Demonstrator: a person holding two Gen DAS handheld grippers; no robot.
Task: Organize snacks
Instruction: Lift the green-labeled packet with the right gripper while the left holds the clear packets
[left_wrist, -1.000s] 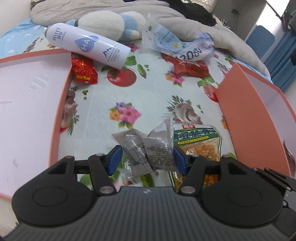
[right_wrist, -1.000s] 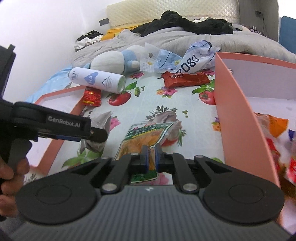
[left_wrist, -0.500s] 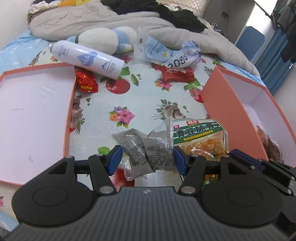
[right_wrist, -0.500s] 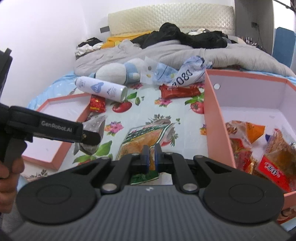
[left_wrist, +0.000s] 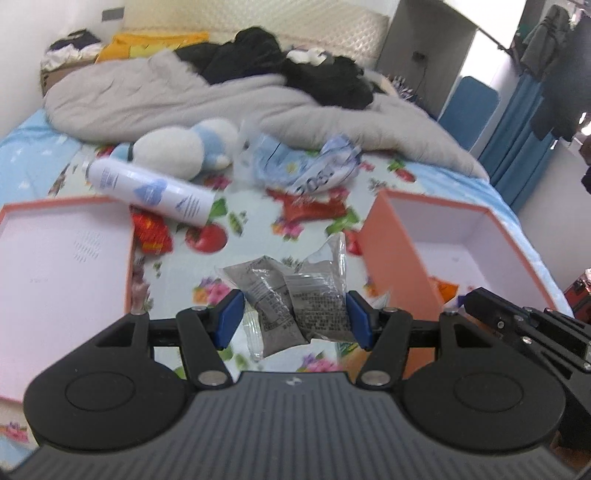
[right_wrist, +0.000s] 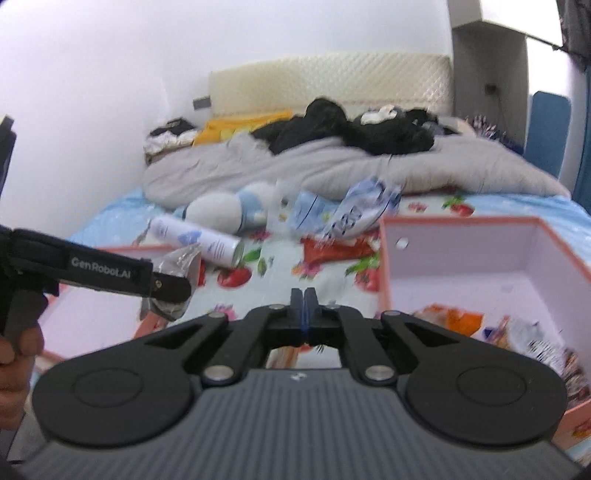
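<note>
My left gripper (left_wrist: 293, 314) is shut on a pair of grey clear-wrapped snack packets (left_wrist: 295, 299) and holds them above the floral bedsheet, left of the pink box (left_wrist: 391, 251). In the right wrist view the left gripper (right_wrist: 166, 288) shows at the left with the packets (right_wrist: 181, 258). My right gripper (right_wrist: 304, 308) is shut and empty, above the sheet beside the pink box (right_wrist: 384, 273), which holds several snack bags (right_wrist: 454, 317). A red snack bag (left_wrist: 151, 229) and a red-brown packet (left_wrist: 314, 206) lie on the sheet.
The box lid (left_wrist: 55, 266) lies open at the left. A white spray can (left_wrist: 155, 192), a plush toy (left_wrist: 184, 147), a crumpled blue-white plastic bag (left_wrist: 306, 166) and a grey duvet (left_wrist: 221, 96) lie further back on the bed.
Both grippers have risen and tilted up, so more of the bed and room shows. The left gripper carried the grey packets up with it. The green snack bag has dropped out of view.
</note>
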